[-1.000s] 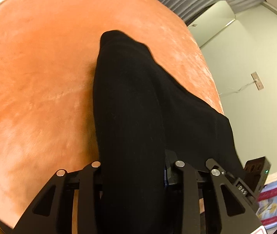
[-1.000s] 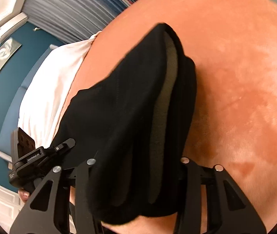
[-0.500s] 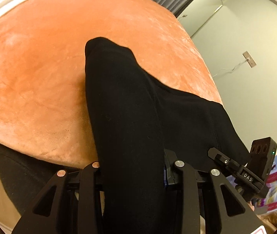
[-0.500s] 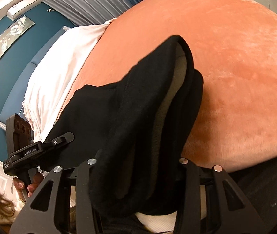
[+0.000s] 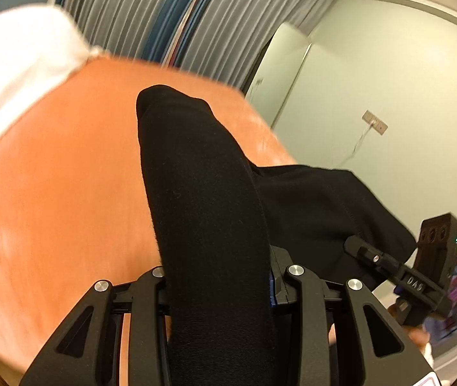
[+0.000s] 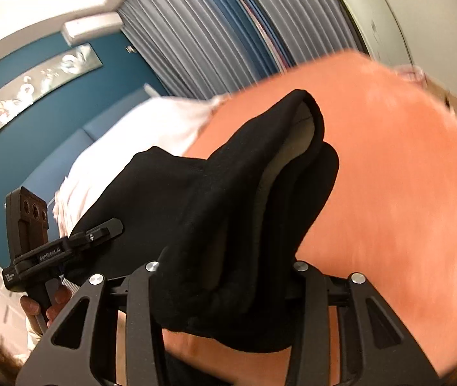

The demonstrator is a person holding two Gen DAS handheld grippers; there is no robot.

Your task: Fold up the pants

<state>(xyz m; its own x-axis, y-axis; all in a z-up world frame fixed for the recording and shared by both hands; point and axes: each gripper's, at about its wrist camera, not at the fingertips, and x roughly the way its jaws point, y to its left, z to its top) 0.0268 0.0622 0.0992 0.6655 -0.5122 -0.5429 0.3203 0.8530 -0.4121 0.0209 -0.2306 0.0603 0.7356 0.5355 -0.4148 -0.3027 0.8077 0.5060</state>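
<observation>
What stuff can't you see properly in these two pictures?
- Left claw fingertips, left view: wrapped in the black pants.
- Right claw fingertips, right view: buried in bunched pants.
- Rest of the pants, both views: cut off by the bottom edge, so their full shape is unknown.
- Orange blanket and white bedding: smeared by blur.

Black pants (image 5: 209, 212) hide both tongs' tips; orange cover (image 5: 51, 193) seems blurred.
</observation>
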